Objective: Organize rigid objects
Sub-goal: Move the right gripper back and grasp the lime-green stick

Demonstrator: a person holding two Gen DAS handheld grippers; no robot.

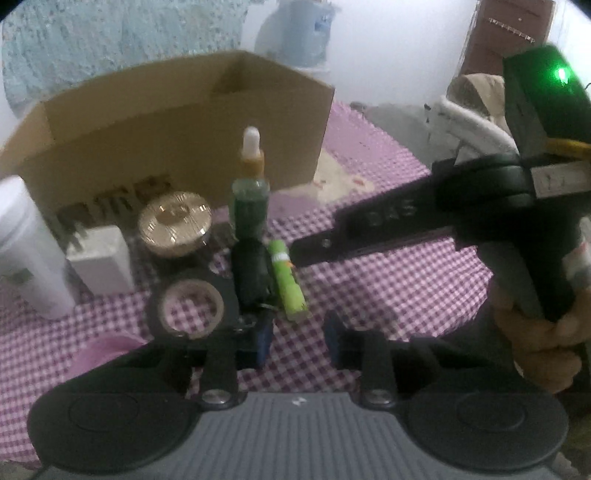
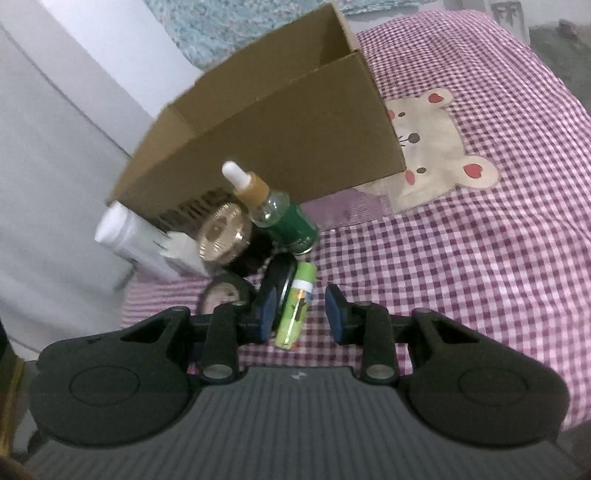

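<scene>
A cluster of small items stands before an open cardboard box [image 1: 177, 122] [image 2: 280, 122]: a green dropper bottle [image 1: 249, 199] [image 2: 284, 214], a gold-lidded jar [image 1: 175, 221] [image 2: 221, 232], a white box [image 1: 101, 258], a white bottle [image 1: 22, 243] [image 2: 125, 229], a tape roll [image 1: 192, 306] [image 2: 221, 291], a dark round item [image 1: 251, 273] [image 2: 280, 280] and a lying green tube [image 1: 290, 280] [image 2: 297, 306]. My left gripper [image 1: 299, 338] is open, just short of the tube. My right gripper [image 2: 301, 314] is open, with the tube between its fingers; in the left wrist view its fingers [image 1: 351, 229] reach in from the right.
Everything rests on a purple checked cloth [image 1: 388, 280] [image 2: 461, 240] with a bear patch [image 2: 436, 147]. A white wall stands left of the box in the right wrist view. A water jug [image 1: 295, 33] and furniture stand behind.
</scene>
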